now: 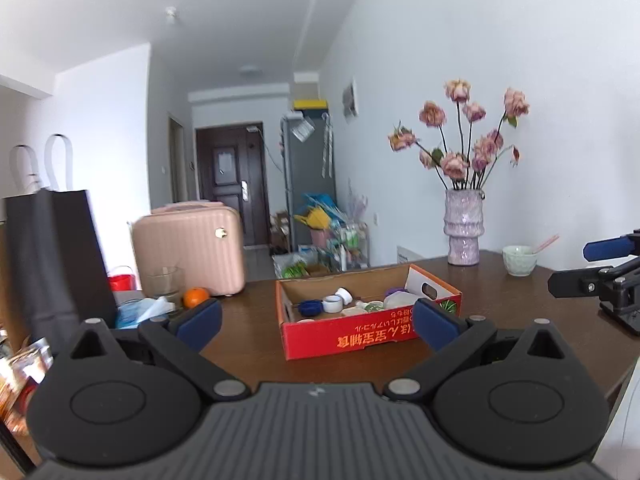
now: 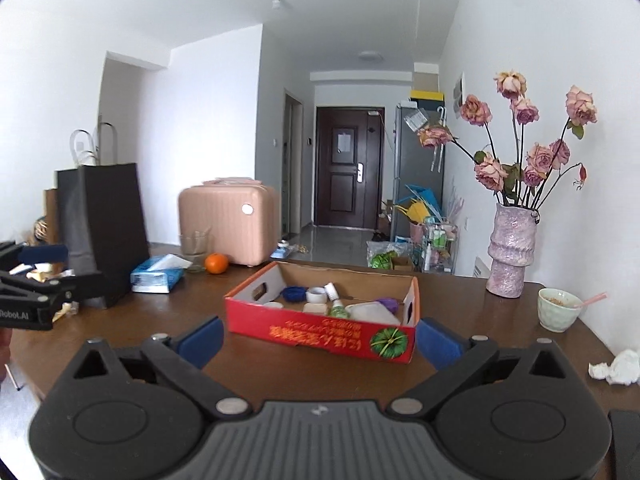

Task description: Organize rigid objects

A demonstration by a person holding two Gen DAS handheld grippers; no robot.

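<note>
A red cardboard box (image 1: 360,338) (image 2: 320,336) sits on the brown table (image 1: 248,320) (image 2: 180,320), holding several small items: a blue lid (image 1: 310,307) (image 2: 294,293), a white tape roll (image 1: 333,303) (image 2: 317,295), small bottles and white containers. My left gripper (image 1: 318,322) hovers open just before the box's near wall, nothing between its blue pads. My right gripper (image 2: 320,340) is also open, short of the box's near side, and empty. The other gripper shows at each view's edge.
A pink vase of roses (image 1: 463,232) (image 2: 512,256) and a pale bowl with a spoon (image 1: 519,260) (image 2: 558,309) stand at the right. A black paper bag (image 2: 104,232), tissue pack (image 2: 158,276), orange (image 2: 216,263), glass and pink case (image 2: 228,220) stand left. Crumpled tissue (image 2: 616,368) lies near right.
</note>
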